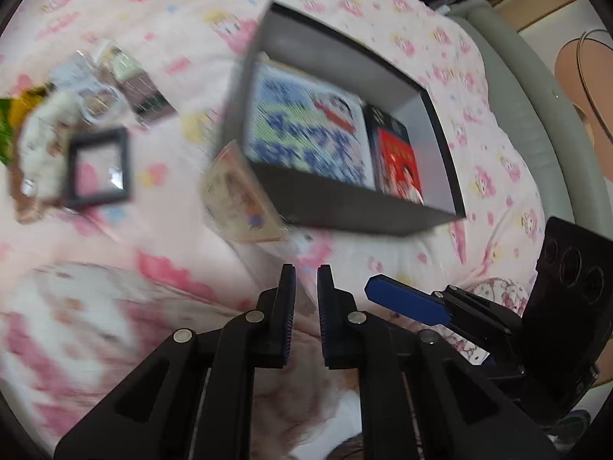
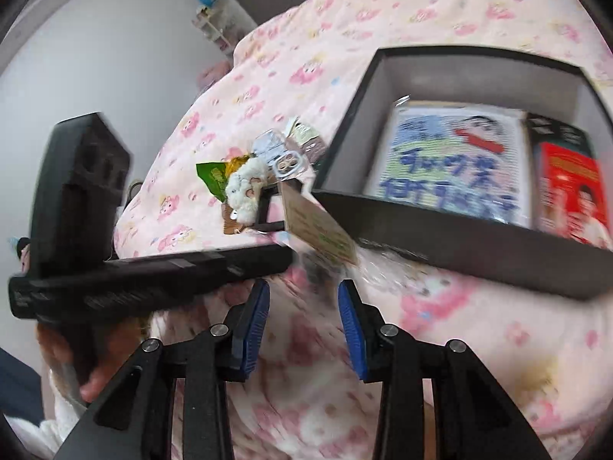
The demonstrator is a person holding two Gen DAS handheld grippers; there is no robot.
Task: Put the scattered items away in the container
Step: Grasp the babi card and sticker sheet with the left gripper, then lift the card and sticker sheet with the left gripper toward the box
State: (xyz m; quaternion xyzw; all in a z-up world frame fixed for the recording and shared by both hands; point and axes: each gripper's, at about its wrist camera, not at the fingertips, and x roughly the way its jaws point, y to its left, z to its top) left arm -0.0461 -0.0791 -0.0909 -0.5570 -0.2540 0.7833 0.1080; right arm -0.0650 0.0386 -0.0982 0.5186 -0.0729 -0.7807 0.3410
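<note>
A dark open box (image 1: 345, 207) (image 2: 440, 245) stands on the pink bedspread and holds a blue-and-white printed pack (image 1: 306, 130) (image 2: 448, 161) and a red pack (image 1: 398, 165) (image 2: 571, 191). A flat beige card packet (image 1: 237, 195) (image 2: 318, 226) leans at the box's near left corner. Further left lie a black square frame (image 1: 99, 168), a white fluffy toy (image 1: 42, 134) (image 2: 245, 184), clear packets (image 1: 115, 84) (image 2: 283, 153) and a green wrapper (image 2: 210, 176). My left gripper (image 1: 306, 272) is nearly closed and empty, short of the box. My right gripper (image 2: 302, 287) is open and empty, just short of the card packet.
The bedspread (image 1: 172, 19) is soft and rumpled. The other gripper's blue finger and black body (image 1: 406, 303) sit low right in the left wrist view; the left gripper's body (image 2: 145, 272) crosses the left of the right wrist view. A grey bed edge (image 1: 536, 88) runs at right.
</note>
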